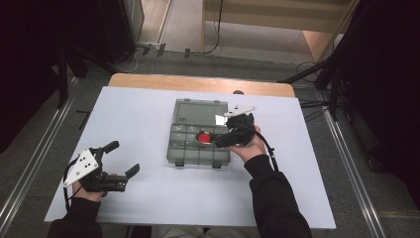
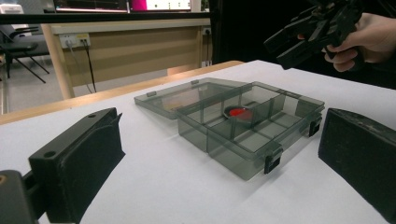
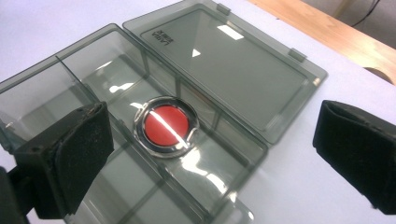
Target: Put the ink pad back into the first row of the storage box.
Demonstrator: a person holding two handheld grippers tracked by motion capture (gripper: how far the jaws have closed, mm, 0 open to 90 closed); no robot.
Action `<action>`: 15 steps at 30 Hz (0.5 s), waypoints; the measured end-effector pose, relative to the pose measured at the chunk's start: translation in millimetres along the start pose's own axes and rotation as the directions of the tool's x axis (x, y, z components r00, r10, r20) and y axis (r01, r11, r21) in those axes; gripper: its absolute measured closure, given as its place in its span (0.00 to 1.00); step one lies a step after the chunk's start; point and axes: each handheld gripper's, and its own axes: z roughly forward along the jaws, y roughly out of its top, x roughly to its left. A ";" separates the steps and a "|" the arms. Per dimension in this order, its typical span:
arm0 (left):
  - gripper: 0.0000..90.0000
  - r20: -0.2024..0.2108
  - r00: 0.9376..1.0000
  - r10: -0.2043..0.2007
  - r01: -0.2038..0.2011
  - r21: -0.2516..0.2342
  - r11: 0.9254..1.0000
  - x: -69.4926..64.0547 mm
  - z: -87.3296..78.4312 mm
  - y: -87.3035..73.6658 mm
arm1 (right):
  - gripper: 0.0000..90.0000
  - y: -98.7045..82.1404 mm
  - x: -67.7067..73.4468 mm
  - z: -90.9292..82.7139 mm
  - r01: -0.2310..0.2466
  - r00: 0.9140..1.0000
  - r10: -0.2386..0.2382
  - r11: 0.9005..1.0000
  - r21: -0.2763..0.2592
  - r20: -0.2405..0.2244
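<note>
Grey carpeted floor surrounds the worktop [image 1: 148,198], a wooden table covered by a white sheet, with a strip of bare wood showing along the 12 o'clock edge.

Near the centre of the white sheet stands a smoke-grey transparent compartment box [image 1: 190,153]. Its hinged lid [image 1: 200,111] is folded fully open and lies flat on the sheet at the 12 o'clock side of the tray. Internal dividers split the tray into several compartments, and two dark latches sit on the 6 o'clock wall.

A round red disc with a bright metal rim [image 1: 203,137] lies flat on the floor of a compartment toward the 3 o'clock side of the tray. In the right gripper view the red disc [image 3: 166,126] sits between the two jaws and below them, untouched by either.

Moulded lettering is visible near one corner of the lid [image 3: 161,36] in the right gripper view; it appears upside down and is too small to read.

Right gripper [image 1: 218,140]: held above the 3 o'clock side of the tray, jaws spread wide apart, nothing clamped between them.

Left gripper [image 1: 121,157]: held low over the sheet at about 8 o'clock from the box, well apart from it, jaws spread wide apart and empty. Its grey three-cornered plate [image 1: 81,166] faces upward.
</note>
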 end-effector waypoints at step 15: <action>0.00 0.002 1.000 -0.009 0.009 -0.007 1.000 0.8 0.4 0.3 | 0.00 -20.2 -10.1 -33.7 -0.026 0.999 0.026 1.000 -0.006 0.019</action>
